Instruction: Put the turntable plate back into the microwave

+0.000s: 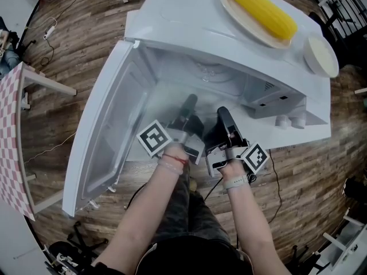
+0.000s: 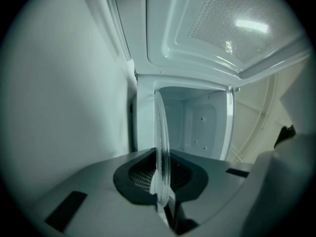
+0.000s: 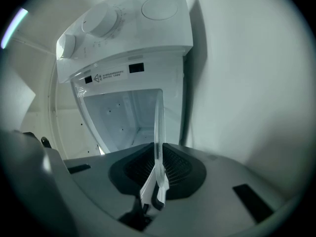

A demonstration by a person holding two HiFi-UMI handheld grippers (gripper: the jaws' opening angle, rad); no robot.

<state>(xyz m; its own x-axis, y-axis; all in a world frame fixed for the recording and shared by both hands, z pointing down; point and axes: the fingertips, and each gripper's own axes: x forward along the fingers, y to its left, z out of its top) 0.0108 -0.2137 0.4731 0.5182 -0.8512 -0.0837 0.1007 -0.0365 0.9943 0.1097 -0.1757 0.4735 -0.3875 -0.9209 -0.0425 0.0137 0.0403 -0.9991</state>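
Head view looks steeply down on a white microwave (image 1: pixel 189 22) whose door (image 1: pixel 109 125) is swung wide to the left. Both hands reach into the open cavity. The left tongs (image 1: pixel 189 102) and the right tongs (image 1: pixel 222 113) sit side by side, close together, just inside the mouth.

In the left gripper view the tongs are closed on the rim of the glass turntable plate (image 2: pixel 161 142). It shows edge-on as a thin clear band running up from between the dark ribbed pads (image 2: pixel 140 174), with the pale back wall of the cavity behind it. The right gripper view shows the same: its tongs are clamped on the plate's rim, the glass edge rising straight from the pads. Beyond it are the cavity and the control panel with its two round knobs (image 3: pixel 101 19).

So the plate is held by both tongs at its near edge and extends into the cavity. Whether it touches the cavity floor cannot be told.

On top of the microwave lies a cob of corn (image 1: pixel 261 9) on an oval dish (image 1: pixel 230 6), with a small white bowl (image 1: pixel 320 55) near it to the right. Wooden floor (image 1: pixel 86 33) surrounds the appliance.
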